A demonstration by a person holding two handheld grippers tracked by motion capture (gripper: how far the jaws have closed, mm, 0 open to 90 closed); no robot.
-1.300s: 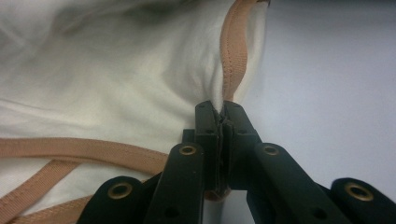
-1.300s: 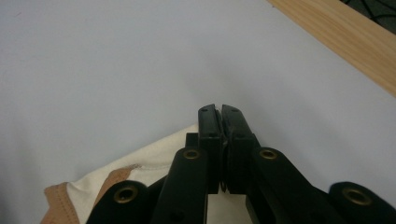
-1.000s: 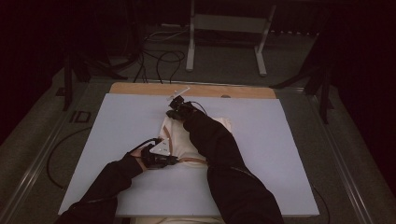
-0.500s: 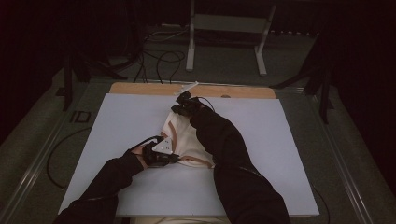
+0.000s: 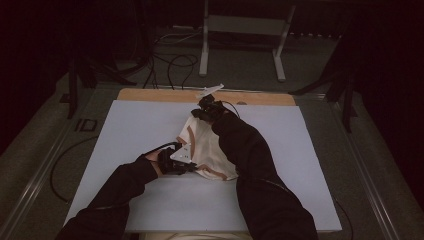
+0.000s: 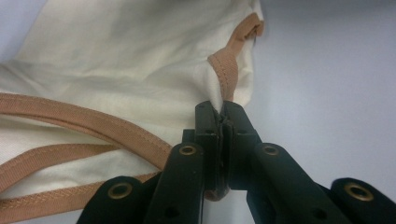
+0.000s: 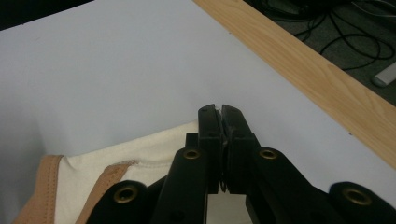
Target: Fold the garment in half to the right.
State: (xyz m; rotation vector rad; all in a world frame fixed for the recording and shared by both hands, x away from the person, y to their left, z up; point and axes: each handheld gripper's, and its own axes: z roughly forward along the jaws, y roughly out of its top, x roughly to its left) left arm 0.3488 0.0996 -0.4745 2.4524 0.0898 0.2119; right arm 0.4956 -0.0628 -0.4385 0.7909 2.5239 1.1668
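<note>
White tabletop point(image 5: 125, 150) is carrying the cream garment point(image 5: 207, 150), bunching at its middle between my arms. I'm pinching its tan-trimmed edge in my left gripper point(image 6: 222, 113) and a corner in my right gripper point(image 7: 221, 112); uneven lifting risks that thin hold slipping.

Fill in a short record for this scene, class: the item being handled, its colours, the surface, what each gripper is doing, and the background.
item: cream garment, bunched between the two grippers
trim: tan binding along its edges
surface: pale sheet over a wooden board
left gripper: jaws shut on the garment's tan-edged fabric
right gripper: jaws shut on the garment's cream edge, at the far end
background: dark floor with cables and a metal stand
</note>
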